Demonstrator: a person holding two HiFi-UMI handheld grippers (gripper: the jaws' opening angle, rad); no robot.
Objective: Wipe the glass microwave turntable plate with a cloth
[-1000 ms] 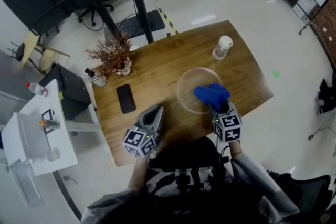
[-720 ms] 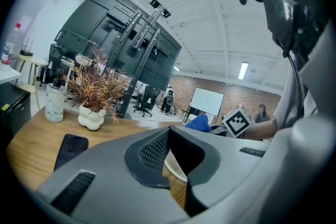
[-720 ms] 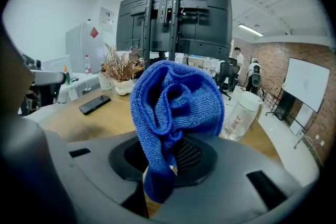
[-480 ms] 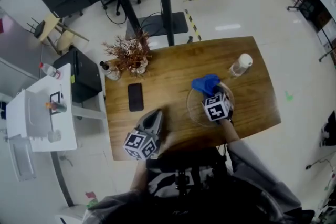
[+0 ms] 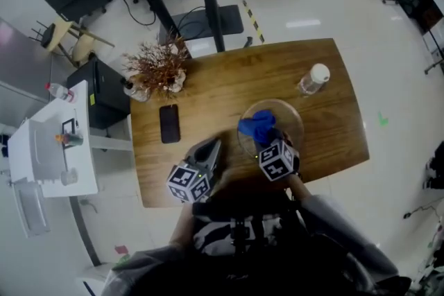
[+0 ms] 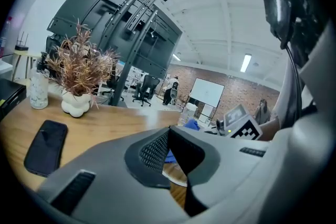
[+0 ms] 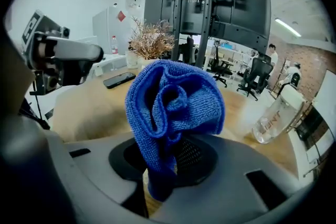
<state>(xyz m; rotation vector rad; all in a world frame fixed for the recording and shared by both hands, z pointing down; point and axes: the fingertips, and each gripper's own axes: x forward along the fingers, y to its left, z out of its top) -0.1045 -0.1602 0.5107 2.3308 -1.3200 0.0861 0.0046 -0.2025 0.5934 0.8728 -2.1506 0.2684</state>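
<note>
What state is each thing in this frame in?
left tool: shut, empty
right tool: shut on the blue cloth
blue cloth: bunched, over the glass plate
glass plate: lying flat
bottle: upright, capped
phone: flat, screen dark
dried plant: upright

Right gripper [image 5: 267, 142] presses blue cloth [image 5: 255, 125] seemingly onto glass plate [image 5: 292, 119]

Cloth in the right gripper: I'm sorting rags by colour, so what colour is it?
The cloth is blue; the right gripper view shows it best.
</note>
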